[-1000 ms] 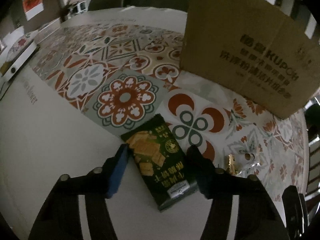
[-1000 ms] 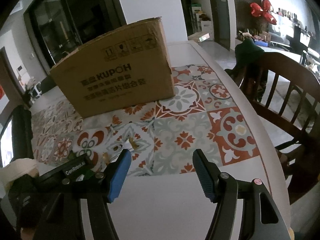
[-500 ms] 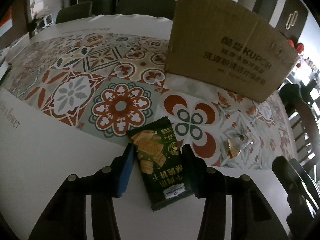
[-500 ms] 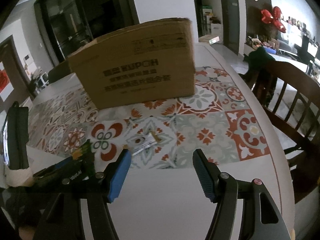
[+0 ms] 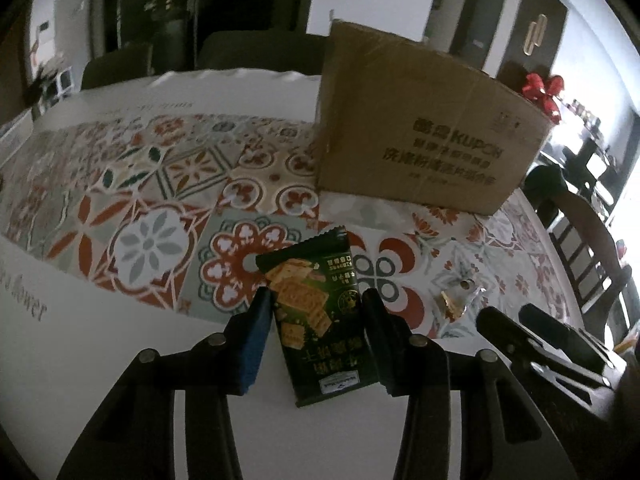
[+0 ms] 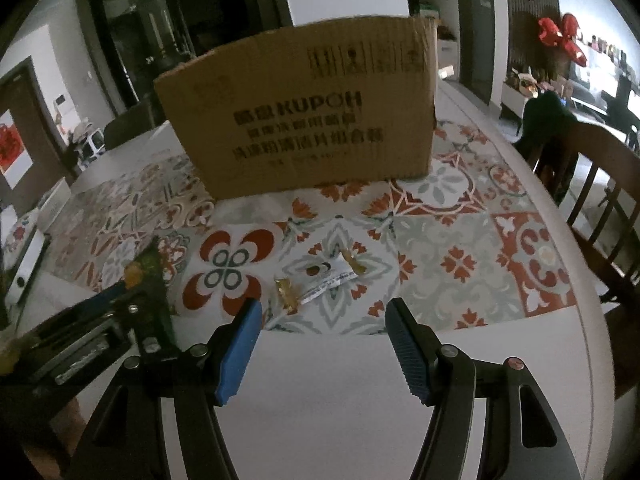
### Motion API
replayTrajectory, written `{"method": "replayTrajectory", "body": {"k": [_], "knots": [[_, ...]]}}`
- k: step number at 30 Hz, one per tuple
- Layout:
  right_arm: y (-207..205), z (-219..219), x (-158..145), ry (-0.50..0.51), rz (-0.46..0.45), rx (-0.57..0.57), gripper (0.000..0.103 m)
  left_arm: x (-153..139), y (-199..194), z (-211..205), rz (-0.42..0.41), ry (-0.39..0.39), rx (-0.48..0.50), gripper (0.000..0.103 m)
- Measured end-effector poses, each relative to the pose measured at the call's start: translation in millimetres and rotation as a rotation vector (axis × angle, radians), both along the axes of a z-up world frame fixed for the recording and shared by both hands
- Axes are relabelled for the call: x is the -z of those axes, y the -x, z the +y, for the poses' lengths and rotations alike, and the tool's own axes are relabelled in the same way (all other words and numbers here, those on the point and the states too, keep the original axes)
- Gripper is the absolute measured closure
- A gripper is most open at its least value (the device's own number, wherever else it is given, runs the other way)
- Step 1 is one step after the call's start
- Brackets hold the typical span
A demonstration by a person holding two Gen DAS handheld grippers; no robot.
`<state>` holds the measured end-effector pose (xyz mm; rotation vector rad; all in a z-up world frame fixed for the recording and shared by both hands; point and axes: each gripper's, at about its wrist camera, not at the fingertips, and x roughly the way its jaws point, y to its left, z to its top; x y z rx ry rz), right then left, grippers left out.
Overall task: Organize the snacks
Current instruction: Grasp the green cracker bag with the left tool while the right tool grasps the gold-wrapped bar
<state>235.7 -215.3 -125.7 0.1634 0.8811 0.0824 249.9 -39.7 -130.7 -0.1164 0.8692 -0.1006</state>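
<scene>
While fingers pinch green packet, cardboard box interior hidden

Left gripper narrowed; right gripper wide.

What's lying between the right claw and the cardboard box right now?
In the right wrist view, one small silver snack packet with gold ends lies on the patterned tablecloth between the open right claw and the box; otherwise that stretch is bare.
</scene>
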Motion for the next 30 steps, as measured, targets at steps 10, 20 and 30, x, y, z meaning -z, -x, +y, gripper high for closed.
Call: {"method": "replayTrajectory", "body": {"k": [10, 20, 30], "knots": [[-24, 3, 13, 0.001, 0.028, 0.016, 0.038, 4, -15, -3, -0.015, 0.002, 0.053, 0.059], [-39, 14, 22, -0.009, 0.051, 0.090, 0.039, 5, -28, 4, -0.046, 0.001, 0.062, 0.060], [-48, 33, 24, 0.114, 0.049, 0.076, 0.083, 10, -32, 5, -0.024, 0.024, 0.073, 0.062]]}}
